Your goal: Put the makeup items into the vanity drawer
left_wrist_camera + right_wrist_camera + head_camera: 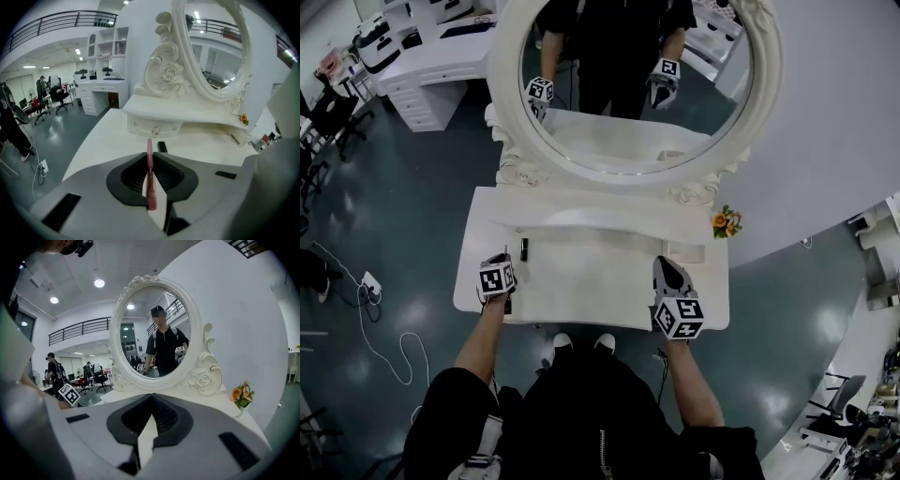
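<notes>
Grip comes first: my left gripper (pixel 150 158) is clamped on a thin pink makeup stick (pixel 150 190), held short of the closed drawer (pixel 154 130) with its small knob. The stick sits edge-on between the pads, so I judge it best to keep the squeeze steady and carry it without tipping, since something this slim may pivot. A dark makeup item (pixel 161 146) lies on the tabletop (pixel 108 140) just in front of that drawer, and I would steer above it. Well right of the drawer, my right gripper (pixel 151 397) has its jaws pressed together on nothing. I would have it draw the knob out first.
</notes>
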`<state>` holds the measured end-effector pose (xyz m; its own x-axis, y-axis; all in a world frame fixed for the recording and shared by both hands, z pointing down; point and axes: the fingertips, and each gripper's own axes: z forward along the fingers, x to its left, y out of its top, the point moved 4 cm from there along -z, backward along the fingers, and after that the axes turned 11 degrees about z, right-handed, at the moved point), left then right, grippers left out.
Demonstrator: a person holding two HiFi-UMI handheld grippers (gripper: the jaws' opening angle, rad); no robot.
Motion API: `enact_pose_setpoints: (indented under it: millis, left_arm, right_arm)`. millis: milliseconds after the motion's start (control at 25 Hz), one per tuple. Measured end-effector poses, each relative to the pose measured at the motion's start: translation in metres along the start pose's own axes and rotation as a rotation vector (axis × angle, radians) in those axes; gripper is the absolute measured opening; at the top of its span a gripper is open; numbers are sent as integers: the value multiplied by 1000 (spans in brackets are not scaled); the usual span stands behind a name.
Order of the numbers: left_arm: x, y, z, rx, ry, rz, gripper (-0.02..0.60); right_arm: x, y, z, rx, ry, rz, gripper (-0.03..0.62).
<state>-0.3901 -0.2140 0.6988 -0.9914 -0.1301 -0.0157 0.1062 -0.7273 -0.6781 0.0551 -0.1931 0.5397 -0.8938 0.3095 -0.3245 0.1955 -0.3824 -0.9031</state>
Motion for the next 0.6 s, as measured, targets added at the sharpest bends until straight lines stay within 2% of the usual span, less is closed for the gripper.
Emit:
enact_pose_setpoints:
  millis: [280, 600]
  left_arm:
    - [-13, 75, -42, -211, -31, 87, 55]
    - [-45, 103, -48, -262, -89, 152, 55]
  right_arm:
    - [-4, 11, 1, -27, 10, 0, 6]
    - [-11, 17, -7, -53, -12, -2, 6]
